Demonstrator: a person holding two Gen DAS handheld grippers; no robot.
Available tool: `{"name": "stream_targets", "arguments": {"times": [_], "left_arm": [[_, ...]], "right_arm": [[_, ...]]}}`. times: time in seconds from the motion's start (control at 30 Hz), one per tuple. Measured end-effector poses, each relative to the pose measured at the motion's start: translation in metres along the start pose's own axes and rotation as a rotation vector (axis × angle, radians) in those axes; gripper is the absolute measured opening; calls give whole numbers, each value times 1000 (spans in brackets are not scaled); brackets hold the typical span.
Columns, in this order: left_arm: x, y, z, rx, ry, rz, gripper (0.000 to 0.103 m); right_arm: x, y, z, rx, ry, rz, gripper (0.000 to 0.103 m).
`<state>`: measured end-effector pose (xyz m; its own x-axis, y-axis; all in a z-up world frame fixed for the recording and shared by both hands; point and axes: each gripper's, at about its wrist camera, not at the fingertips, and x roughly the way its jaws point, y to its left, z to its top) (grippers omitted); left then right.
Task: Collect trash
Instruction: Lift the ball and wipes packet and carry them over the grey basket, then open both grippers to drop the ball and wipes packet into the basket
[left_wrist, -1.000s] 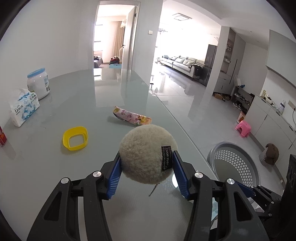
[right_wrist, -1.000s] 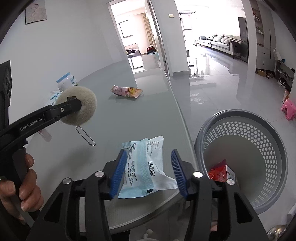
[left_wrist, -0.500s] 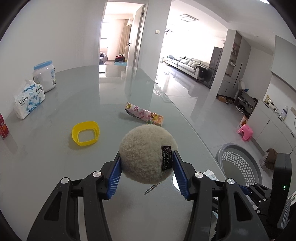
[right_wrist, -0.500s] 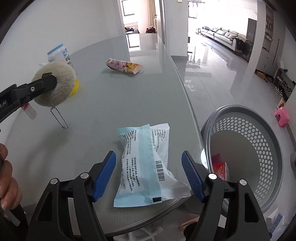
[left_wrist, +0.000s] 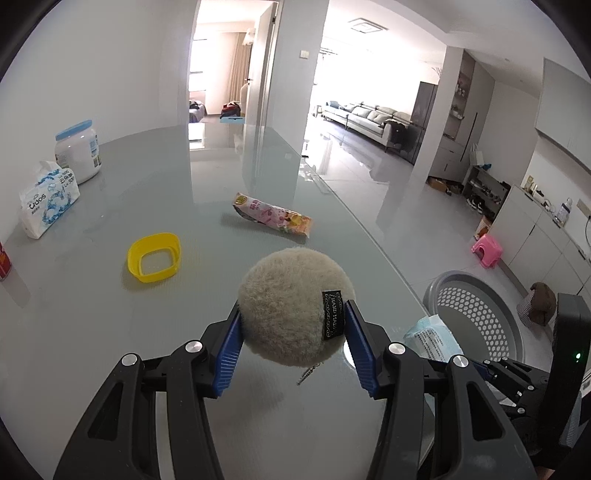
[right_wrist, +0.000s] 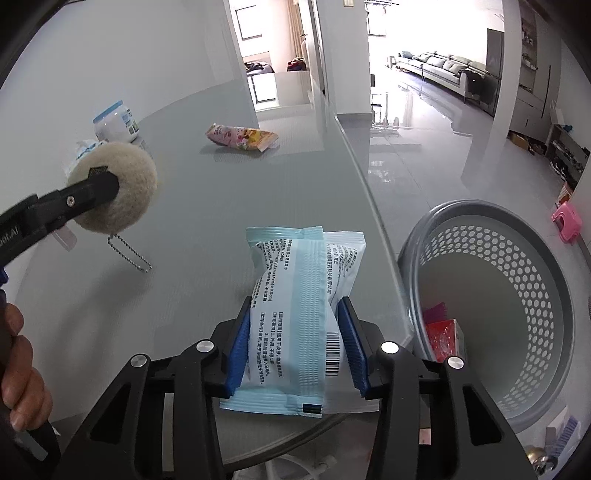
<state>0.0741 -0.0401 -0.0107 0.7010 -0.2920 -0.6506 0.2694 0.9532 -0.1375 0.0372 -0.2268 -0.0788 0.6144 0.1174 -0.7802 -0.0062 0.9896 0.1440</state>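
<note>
- My right tongs (right_wrist: 295, 345) are clamped on the pale-blue plastic wipes packet (right_wrist: 301, 299) at the worktop (right_wrist: 207, 206) edge, its long axis pointing away from me.
- The grey perforated plastic trash basket (right_wrist: 491, 295) sits just right, lower.
- My left tongs (left_wrist: 293, 341) hold a beige fluffy ball (left_wrist: 291, 306).

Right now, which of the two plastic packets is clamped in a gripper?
The pale blue-and-white packet, pinched in the right gripper beside the grey basket. The pink snack packet lies loose farther up the table.

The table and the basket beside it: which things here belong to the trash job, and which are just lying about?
Job:
- blue-and-white packet, in the right gripper
- pink snack wrapper
- grey perforated basket

Lying about:
- fluffy keychain ball, in the left gripper
- yellow ring
- tissue pack
- white jar
</note>
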Motion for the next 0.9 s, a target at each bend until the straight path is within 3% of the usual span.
{"name": "stream_targets", "arguments": {"times": [0.5,0.9], "left_arm": [[50,-143,-10,209,114,-227,51],[96,-211,-17,305,202,-302,51]], "right_arm": [[-53,-148,-31,303,-111,-170,44],[-46,-192,-38,375,-106,-183,44]]}}
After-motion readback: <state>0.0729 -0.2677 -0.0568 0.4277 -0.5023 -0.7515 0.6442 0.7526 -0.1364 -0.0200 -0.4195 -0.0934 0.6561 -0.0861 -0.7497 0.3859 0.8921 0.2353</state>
